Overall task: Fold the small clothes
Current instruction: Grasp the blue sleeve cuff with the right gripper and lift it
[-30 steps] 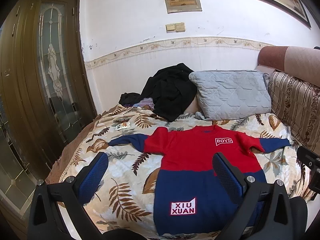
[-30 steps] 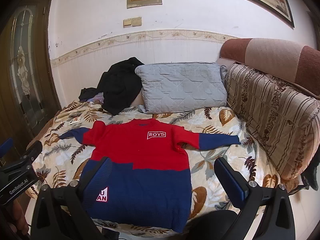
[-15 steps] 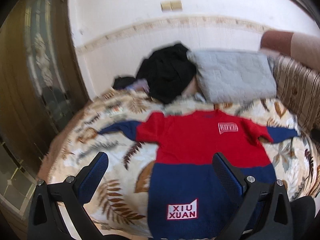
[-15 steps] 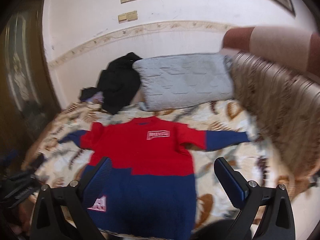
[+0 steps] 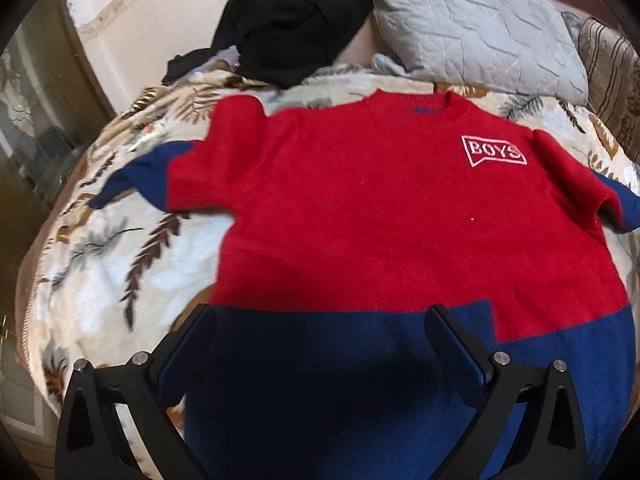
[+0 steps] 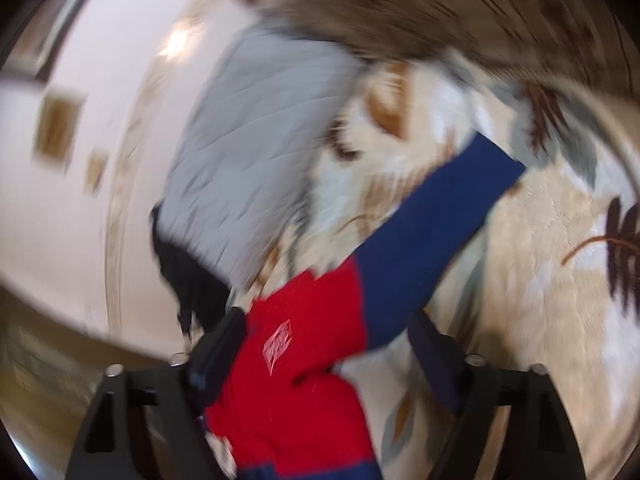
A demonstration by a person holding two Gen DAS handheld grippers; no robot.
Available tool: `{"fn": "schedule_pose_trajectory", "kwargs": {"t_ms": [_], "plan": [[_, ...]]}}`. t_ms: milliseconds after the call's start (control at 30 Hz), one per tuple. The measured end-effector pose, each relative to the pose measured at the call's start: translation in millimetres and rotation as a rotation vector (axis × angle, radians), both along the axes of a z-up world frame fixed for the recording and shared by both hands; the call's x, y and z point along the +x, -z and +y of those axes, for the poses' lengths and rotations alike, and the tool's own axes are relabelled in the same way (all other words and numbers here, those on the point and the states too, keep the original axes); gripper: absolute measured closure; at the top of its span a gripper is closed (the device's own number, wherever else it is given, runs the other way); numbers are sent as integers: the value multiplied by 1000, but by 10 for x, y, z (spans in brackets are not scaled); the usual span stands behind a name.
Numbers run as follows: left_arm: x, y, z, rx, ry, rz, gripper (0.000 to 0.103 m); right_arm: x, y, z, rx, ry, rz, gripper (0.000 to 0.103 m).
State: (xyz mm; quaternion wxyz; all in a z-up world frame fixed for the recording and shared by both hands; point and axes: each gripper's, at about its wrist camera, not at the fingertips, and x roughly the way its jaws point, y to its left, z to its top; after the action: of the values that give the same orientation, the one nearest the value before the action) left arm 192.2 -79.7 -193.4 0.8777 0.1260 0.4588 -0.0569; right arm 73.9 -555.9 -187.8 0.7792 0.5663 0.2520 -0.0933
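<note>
- The red and blue sweater (image 5: 384,216) lies flat on the leafy blanket (image 5: 120,256).
- The left gripper (image 5: 320,320) is wide apart above its blue part.
- The right gripper (image 6: 326,332) is closing, pinching nothing, by the sleeve (image 6: 420,240).

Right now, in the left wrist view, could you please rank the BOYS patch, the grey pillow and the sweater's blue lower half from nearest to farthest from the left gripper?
1. Blue lower half: directly beneath the left gripper.
2. BOYS patch: on the red chest, upper right.
3. Grey pillow: beyond the collar, against the wall.
</note>
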Motion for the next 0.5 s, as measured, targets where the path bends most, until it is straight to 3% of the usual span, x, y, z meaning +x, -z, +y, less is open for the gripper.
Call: {"fn": "schedule_pose_trajectory", "kwargs": {"t_ms": [67, 167, 267, 367, 433, 500], "plan": [[74, 45, 7, 1, 1, 13, 0, 121, 266, -206, 91, 56, 57, 30], [150, 96, -27, -11, 5, 25, 0, 146, 501, -347, 142, 122, 118, 31], [239, 230, -107, 16, 30, 71, 0, 189, 575, -415, 128, 141, 143, 31], [272, 311, -104, -1, 35, 101, 0, 266, 618, -539, 86, 175, 136, 39], [289, 318, -77, -21, 35, 112, 0, 326, 713, -646, 97, 188, 113, 50], [274, 330, -38, -59, 27, 100, 0, 381, 767, -723, 80, 205, 115, 72]]}}
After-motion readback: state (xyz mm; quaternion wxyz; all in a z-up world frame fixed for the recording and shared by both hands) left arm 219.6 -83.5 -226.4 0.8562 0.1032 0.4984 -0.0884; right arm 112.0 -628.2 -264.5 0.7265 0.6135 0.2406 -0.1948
